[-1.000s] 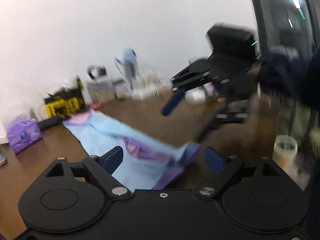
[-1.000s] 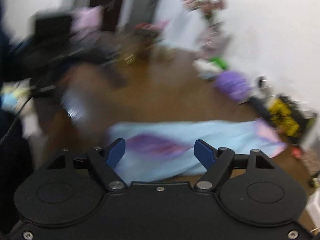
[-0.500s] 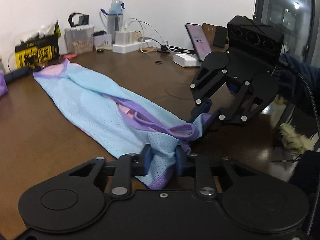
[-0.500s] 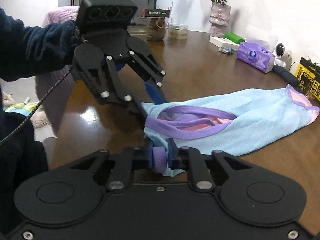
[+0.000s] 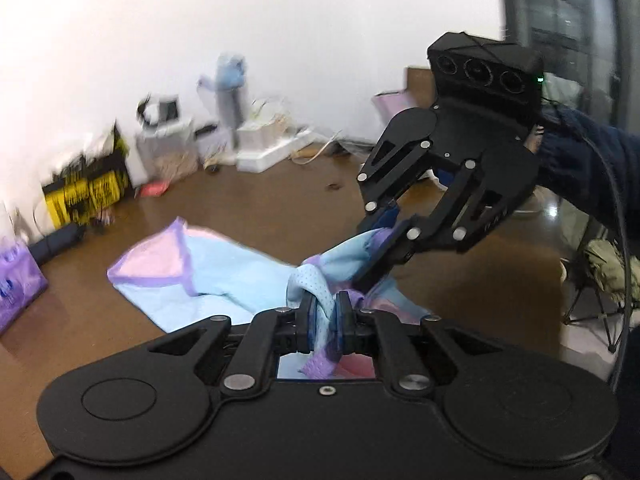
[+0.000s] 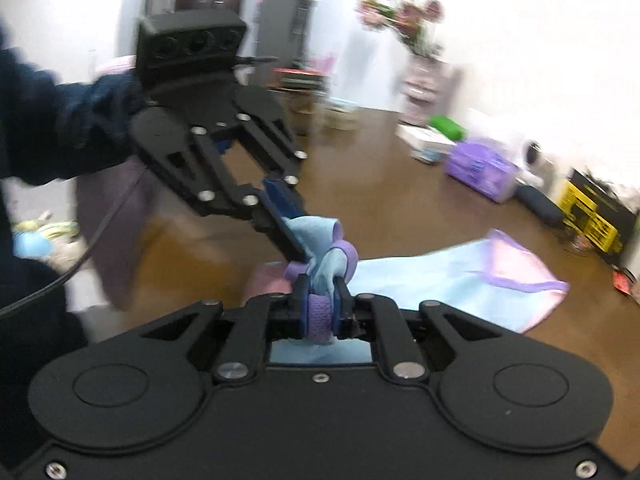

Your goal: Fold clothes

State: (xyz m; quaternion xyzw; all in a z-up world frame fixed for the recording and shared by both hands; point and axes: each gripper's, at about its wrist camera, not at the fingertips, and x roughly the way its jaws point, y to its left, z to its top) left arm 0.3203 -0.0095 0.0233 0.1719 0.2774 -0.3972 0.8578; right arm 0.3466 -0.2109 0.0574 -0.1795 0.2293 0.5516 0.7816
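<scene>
Left wrist: left gripper (image 5: 323, 322) & right gripper (image 6: 320, 306) both clamped on light-blue mesh garment w/ purple trim (image 5: 208, 276), near end lifted; next, carry over far end.

The left hand-held gripper (image 5: 323, 322) and the right hand-held gripper (image 6: 320, 309) are both angled downward and converge tip to tip, each with its blue pads clamped on a bunched fabric edge, each carried by a hand in a dark blue sleeve (image 6: 60, 128)
</scene>
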